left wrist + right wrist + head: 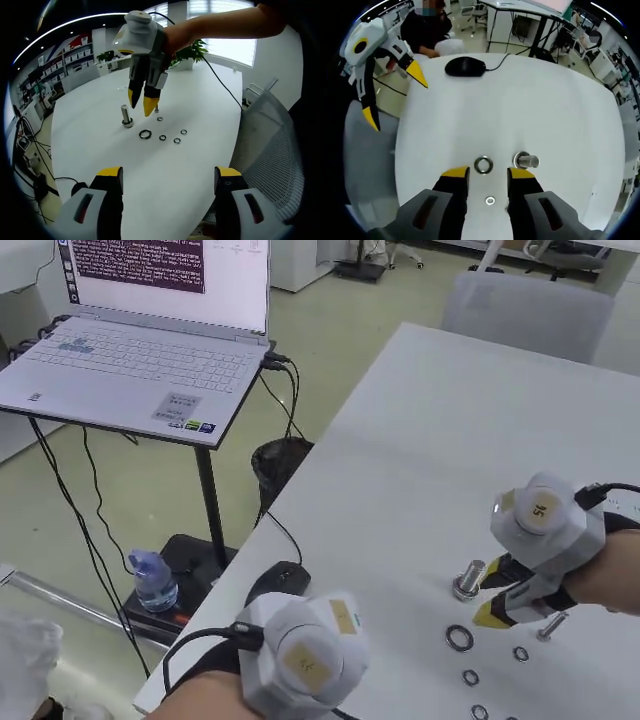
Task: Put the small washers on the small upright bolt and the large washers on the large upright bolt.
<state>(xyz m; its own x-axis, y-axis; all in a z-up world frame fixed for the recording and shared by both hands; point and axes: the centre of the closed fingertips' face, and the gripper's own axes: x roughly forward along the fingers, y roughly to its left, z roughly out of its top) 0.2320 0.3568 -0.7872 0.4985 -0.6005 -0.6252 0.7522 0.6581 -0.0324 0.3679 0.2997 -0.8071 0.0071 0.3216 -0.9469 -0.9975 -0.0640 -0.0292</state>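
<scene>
On the white table (pixel 400 470) the large upright bolt (pixel 468 580) stands just left of my right gripper (pixel 498 595). That gripper hangs open and holds nothing. The small bolt (pixel 550 625) stands to its right. A large washer (pixel 459 638) and small washers (pixel 521 653) (pixel 470 677) lie flat nearer me. In the right gripper view the large washer (pixel 483 164) and large bolt (pixel 525 160) sit just beyond the right gripper (pixel 487 175), and a small washer (pixel 490 201) lies between its jaws. My left gripper (pixel 169 175) is wide open and held back at the table's near edge.
A black mouse (pixel 278 583) with its cable lies by the table's near left corner. Beyond the edge a laptop (pixel 140 350) rests on a stand, and a water bottle (pixel 152 580) sits at the stand's foot. A grey chair (pixel 525 310) stands at the far side.
</scene>
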